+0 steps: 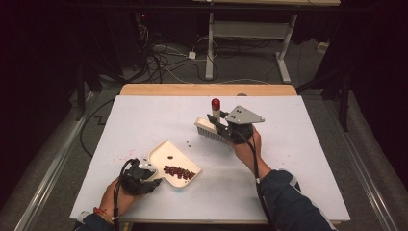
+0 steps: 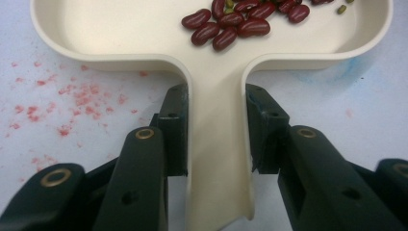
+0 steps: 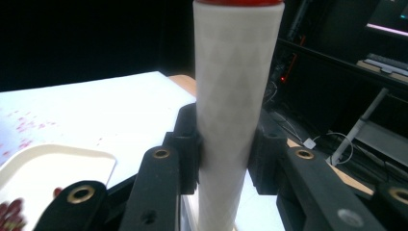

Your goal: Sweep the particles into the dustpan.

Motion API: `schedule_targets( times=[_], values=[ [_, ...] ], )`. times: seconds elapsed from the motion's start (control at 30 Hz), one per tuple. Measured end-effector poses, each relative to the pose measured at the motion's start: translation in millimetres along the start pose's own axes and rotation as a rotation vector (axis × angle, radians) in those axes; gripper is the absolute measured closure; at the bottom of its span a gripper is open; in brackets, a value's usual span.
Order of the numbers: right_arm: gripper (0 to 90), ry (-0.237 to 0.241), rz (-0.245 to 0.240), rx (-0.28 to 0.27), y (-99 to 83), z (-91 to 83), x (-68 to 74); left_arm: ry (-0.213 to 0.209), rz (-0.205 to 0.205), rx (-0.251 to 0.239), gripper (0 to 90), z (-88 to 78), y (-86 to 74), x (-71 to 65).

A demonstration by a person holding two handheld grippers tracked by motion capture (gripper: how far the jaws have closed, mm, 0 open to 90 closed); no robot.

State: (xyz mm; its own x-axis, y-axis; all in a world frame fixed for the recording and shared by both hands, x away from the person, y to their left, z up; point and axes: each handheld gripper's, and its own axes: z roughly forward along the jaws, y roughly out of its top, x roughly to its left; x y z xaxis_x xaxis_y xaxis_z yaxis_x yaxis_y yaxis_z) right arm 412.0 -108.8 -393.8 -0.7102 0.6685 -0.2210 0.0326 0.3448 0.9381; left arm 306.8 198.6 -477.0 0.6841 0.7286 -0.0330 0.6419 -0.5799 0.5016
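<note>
Two grippers work over a white table (image 1: 298,159); in the high view the left gripper (image 1: 155,183) sits at the lower left of the frame and the right gripper (image 1: 217,126) just right of centre. In the left gripper view the jaws are clamped on the handle of a cream dustpan (image 2: 214,144), one pad against each side of the handle, which runs up the middle of the frame to the pan's tray along the top; a cluster of red beans (image 2: 231,21) lies in the tray at the upper centre, with a few small green ones at the upper right; faint pink specks mark the table to the left of the handle. In the high view the dustpan (image 1: 166,149) rests flat on the table left of centre, its beans (image 1: 179,172) gathered near the handle end, one dark bean alone farther up the tray; two more loose beans (image 1: 188,143) lie on the table just beyond the pan's open edge. The right gripper grasps the white handle of a brush (image 3: 235,120), which stands up the middle of the right gripper view between the pads, red cap at the top edge; in the high view the brush (image 1: 211,129) has its bristle head to the left of the gripper, near the loose beans yet apart from the dustpan.
</note>
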Motion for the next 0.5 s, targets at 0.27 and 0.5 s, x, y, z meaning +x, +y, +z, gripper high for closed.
schedule_targets(
  times=[0.27, 0.5],
  values=[
    [69.9, 0.015, 0.041, 0.001, -2.0, 26.4, 13.8, -0.001, -0.014, -0.009, 63.0, 0.8, -0.7, -0.1],
    [68.9, 0.086, 0.015, 0.022, -0.3, 29.0, 44.9, 0.003, -0.020, -0.009, 63.0, 1.5, 0.2, -0.9]
  ],
)
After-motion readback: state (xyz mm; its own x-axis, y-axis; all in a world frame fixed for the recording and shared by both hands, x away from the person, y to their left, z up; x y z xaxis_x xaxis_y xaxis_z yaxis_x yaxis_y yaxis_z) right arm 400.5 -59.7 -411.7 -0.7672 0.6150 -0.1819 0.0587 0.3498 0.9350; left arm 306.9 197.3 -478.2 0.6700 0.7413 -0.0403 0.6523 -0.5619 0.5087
